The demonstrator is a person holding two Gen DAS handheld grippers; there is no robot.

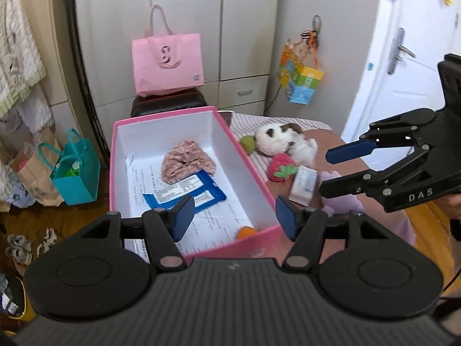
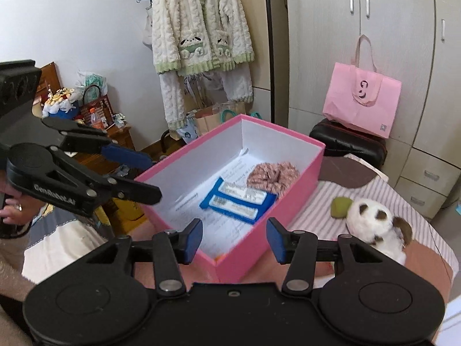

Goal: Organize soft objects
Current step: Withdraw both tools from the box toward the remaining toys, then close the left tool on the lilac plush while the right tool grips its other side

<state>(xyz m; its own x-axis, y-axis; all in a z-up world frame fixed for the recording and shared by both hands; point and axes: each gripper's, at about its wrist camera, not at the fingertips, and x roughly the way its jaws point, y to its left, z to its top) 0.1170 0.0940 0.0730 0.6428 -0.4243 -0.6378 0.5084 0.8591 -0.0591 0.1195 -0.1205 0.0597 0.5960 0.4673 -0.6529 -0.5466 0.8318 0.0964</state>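
A pink box (image 1: 248, 165) with a white inside stands open on the striped bed cover. In it lie a pink floral scrunchie (image 1: 187, 161), a blue wipes pack (image 1: 187, 191) and an orange ball (image 1: 246, 232). To the right of the box lie a white-and-brown plush (image 1: 282, 141), a green ball (image 1: 249, 142), a strawberry plush (image 1: 281, 170) and a small white carton (image 1: 304, 184). My left gripper (image 1: 234, 216) hovers open over the box's near end, holding nothing. My right gripper (image 2: 234, 239) is open and empty above the box's near corner (image 2: 273, 210), with the plush (image 2: 374, 219) to its right.
A pink tote bag (image 1: 167, 63) sits on a black suitcase (image 1: 170, 103) behind the box. A teal bag (image 1: 76, 173) and shoes are on the floor at left. Cupboards and a white door (image 1: 409, 57) stand behind. A fluffy cardigan (image 2: 198, 28) hangs at the back.
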